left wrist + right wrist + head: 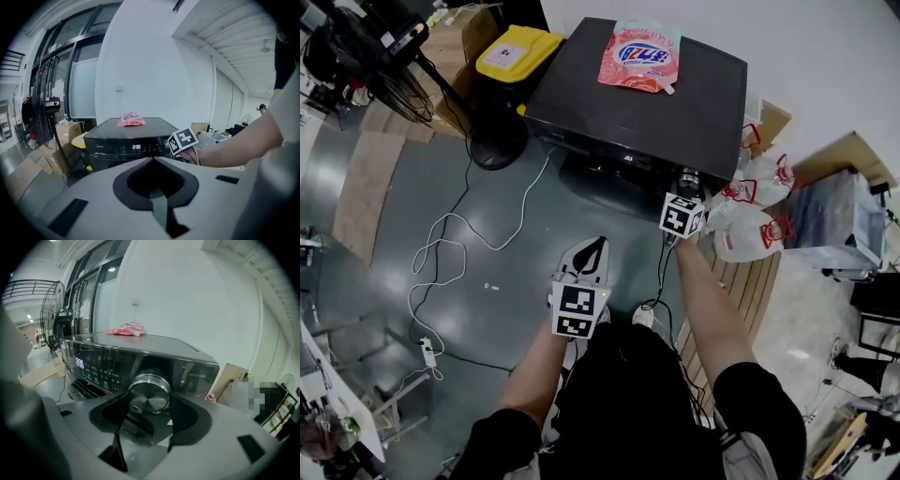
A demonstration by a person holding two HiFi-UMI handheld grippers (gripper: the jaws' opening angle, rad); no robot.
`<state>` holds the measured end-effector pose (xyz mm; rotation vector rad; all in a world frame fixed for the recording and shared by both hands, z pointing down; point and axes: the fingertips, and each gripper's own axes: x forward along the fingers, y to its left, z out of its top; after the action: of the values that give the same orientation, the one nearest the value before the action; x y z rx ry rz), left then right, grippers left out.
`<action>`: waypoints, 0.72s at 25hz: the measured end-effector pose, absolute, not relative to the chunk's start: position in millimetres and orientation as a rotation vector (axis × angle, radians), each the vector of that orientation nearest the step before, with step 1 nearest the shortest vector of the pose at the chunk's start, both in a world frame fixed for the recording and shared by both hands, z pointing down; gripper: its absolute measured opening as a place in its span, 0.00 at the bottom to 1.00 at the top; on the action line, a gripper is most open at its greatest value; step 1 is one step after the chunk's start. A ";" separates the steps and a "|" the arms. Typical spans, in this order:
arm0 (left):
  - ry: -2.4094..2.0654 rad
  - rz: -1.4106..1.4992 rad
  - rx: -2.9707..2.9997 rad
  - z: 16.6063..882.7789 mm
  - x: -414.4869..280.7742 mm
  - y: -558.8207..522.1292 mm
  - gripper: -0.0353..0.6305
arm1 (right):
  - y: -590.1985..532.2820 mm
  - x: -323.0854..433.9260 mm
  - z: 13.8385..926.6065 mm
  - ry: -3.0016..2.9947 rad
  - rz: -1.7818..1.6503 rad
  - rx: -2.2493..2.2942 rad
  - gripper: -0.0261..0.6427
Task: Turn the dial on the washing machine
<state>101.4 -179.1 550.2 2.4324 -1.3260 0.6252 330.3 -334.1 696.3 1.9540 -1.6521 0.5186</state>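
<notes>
Lying on the washing machine [656, 117] at 12 o'clock is a pink pouch [639, 54]; jugs [748, 232] crowd its 3 o'clock side. The right gripper [149, 400] has its fingers [187, 416] spread wide, clamping the dial [149, 391] at the panel's 3 o'clock end. The left gripper [152, 161] has its fingers [136, 187] together, empty.

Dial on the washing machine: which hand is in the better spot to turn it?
Right. The right gripper has its jaws clasped on the silver dial of the washing machine. The left gripper is shut, empty, and held back from the machine.
</notes>
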 end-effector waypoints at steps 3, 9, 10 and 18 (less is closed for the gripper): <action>-1.329 0.621 2.434 548.4 101.9 -180.5 0.07 | -333.4 331.7 696.9 -1.671 0.567 1.975 0.45; -1.338 0.612 2.438 544.8 101.1 -186.1 0.07 | -337.0 335.1 701.6 -1.814 0.878 2.073 0.45; -1.338 0.611 2.437 544.8 101.2 -186.1 0.07 | -336.5 335.8 700.9 -1.839 0.915 2.081 0.45; -1.344 0.614 2.426 547.5 99.7 -180.9 0.07 | -335.3 336.8 697.3 -1.882 0.935 2.069 0.45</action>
<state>99.7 -180.9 547.5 2.4258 -1.3436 0.6143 336.8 -335.3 697.3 2.0688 -1.8820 0.9352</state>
